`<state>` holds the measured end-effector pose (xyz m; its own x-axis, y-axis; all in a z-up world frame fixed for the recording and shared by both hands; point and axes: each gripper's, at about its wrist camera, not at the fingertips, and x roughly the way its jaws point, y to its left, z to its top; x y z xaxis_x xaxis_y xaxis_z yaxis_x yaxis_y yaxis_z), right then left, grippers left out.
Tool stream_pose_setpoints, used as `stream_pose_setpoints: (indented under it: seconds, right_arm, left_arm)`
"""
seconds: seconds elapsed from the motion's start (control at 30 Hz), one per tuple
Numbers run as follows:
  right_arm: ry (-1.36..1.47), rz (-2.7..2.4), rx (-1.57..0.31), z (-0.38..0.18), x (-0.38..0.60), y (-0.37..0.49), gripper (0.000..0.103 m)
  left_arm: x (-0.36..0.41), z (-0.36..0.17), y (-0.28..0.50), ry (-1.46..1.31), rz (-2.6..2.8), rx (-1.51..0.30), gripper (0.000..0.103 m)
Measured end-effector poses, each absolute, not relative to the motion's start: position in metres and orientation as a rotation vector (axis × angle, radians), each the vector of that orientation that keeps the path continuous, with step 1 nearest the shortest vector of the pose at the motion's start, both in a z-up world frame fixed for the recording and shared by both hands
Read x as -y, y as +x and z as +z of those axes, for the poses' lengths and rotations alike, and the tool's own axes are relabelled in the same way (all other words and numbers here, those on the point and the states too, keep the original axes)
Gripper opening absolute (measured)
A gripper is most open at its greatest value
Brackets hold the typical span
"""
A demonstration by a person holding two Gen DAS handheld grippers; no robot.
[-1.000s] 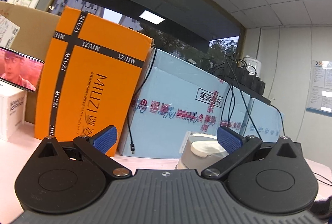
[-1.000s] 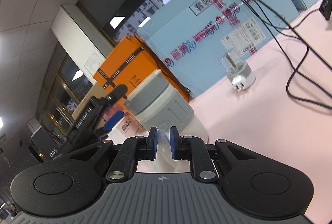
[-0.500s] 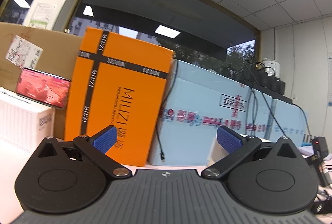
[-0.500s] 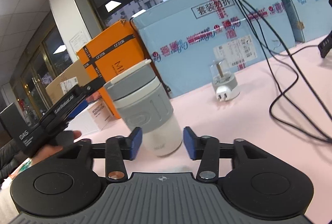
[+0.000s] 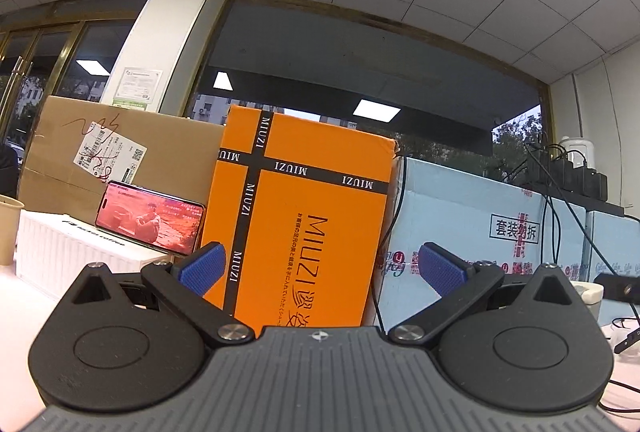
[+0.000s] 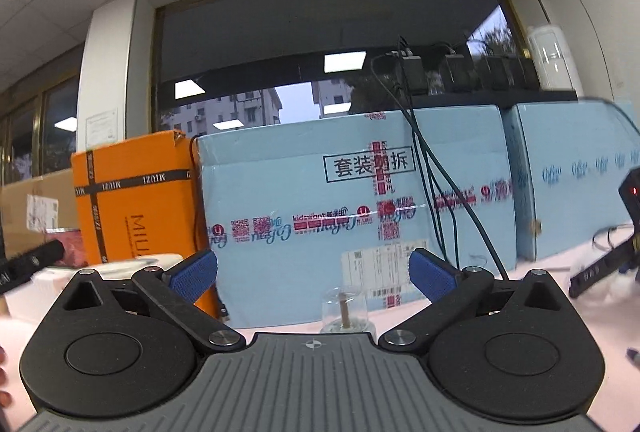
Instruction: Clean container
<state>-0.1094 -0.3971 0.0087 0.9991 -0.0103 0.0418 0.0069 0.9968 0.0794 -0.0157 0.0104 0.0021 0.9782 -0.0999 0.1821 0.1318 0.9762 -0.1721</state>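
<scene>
My left gripper body hides most of the white, grey-lidded cup [image 5: 587,292]; the tan paper cup [image 5: 7,228] is cut off at far left.

Orange box [image 5: 304,216] and blue carton [image 6: 352,200] block ahead.

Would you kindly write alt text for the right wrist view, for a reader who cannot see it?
The right tongs stand open and empty above a pink table, facing a pale blue carton with an orange box beside it. A small clear glass item sits on the table just ahead, and black cables hang down the carton's front.
</scene>
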Motion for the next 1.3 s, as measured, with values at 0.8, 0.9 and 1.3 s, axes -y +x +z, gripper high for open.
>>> stream_pose_setpoints:
  seconds: [0.8,0.9,1.3]
  right_arm:
    - [-0.082,-0.258,0.114,-0.006,0.395,-0.102,0.103]
    - [-0.064,-0.260,0.110,-0.006,0.397,-0.101,0.103]
    - [-0.054,-0.266,0.117,-0.006,0.398,-0.102,0.103]
  left_arm:
    - [-0.002,0.000,0.000,-0.100,-0.085,0.132,0.103]
    - [-0.001,0.000,-0.001,-0.096,-0.085,0.136,0.103]
    - [-0.001,0.001,-0.001,-0.100,-0.079,0.133,0.103]
